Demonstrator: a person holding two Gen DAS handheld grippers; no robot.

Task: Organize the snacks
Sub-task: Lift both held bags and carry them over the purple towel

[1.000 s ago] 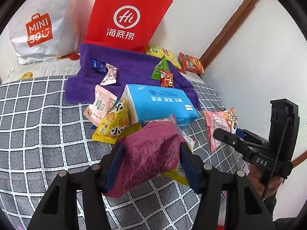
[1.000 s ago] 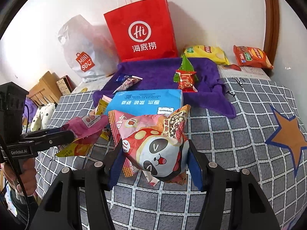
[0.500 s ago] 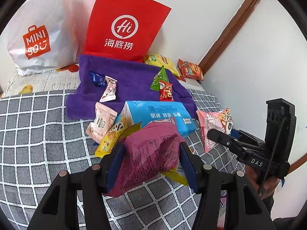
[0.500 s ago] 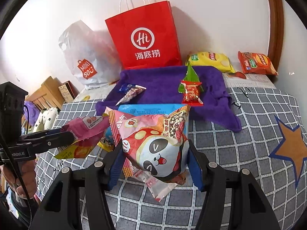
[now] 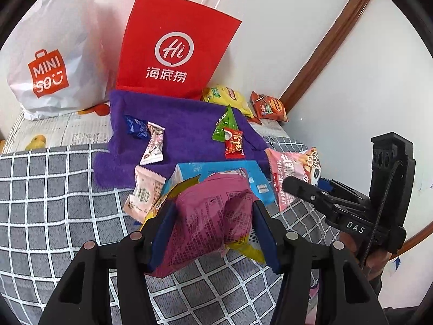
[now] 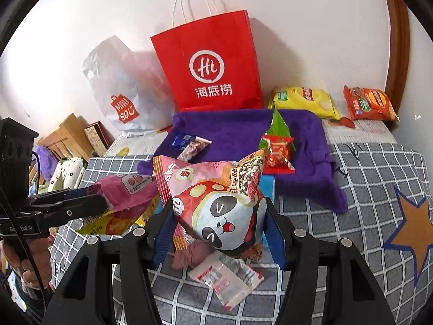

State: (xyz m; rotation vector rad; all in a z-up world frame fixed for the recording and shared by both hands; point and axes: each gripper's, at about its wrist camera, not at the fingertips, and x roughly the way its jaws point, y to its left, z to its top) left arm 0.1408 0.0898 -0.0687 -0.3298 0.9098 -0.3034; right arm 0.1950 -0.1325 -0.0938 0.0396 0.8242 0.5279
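Magenta snack bag (image 5: 208,219) is pinched between the jaws of the left gripper (image 5: 213,227), lifted clear of the checked bedspread (image 5: 54,203); a yellow packet (image 5: 243,249) hangs beside it, and I cannot tell whether it is caught in the same grasp. Panda-print snack bag (image 6: 222,211) is clamped in the right gripper (image 6: 219,230), also held above the bed, just right of the left load. Directly below lie a clear-wrapped packet (image 6: 227,279) and a blue box (image 5: 216,170), with a pale pink packet (image 5: 144,192) beside the box. Further back, the purple towel (image 5: 186,124) carries four small items: a blue candy (image 5: 135,130), a pink-white candy (image 5: 154,149), a green triangular pack (image 5: 224,124) and a small red pack (image 5: 234,143). Behind the towel stand a red paper bag (image 5: 173,51) and a white plastic bag (image 5: 54,62); a yellow chip bag (image 6: 305,101) and an orange chip bag (image 6: 369,104) rest near the wall. Judgement: sorting is partway. A few pieces are laid on the towel, two are in transit, and several remain loose on the bedspread.
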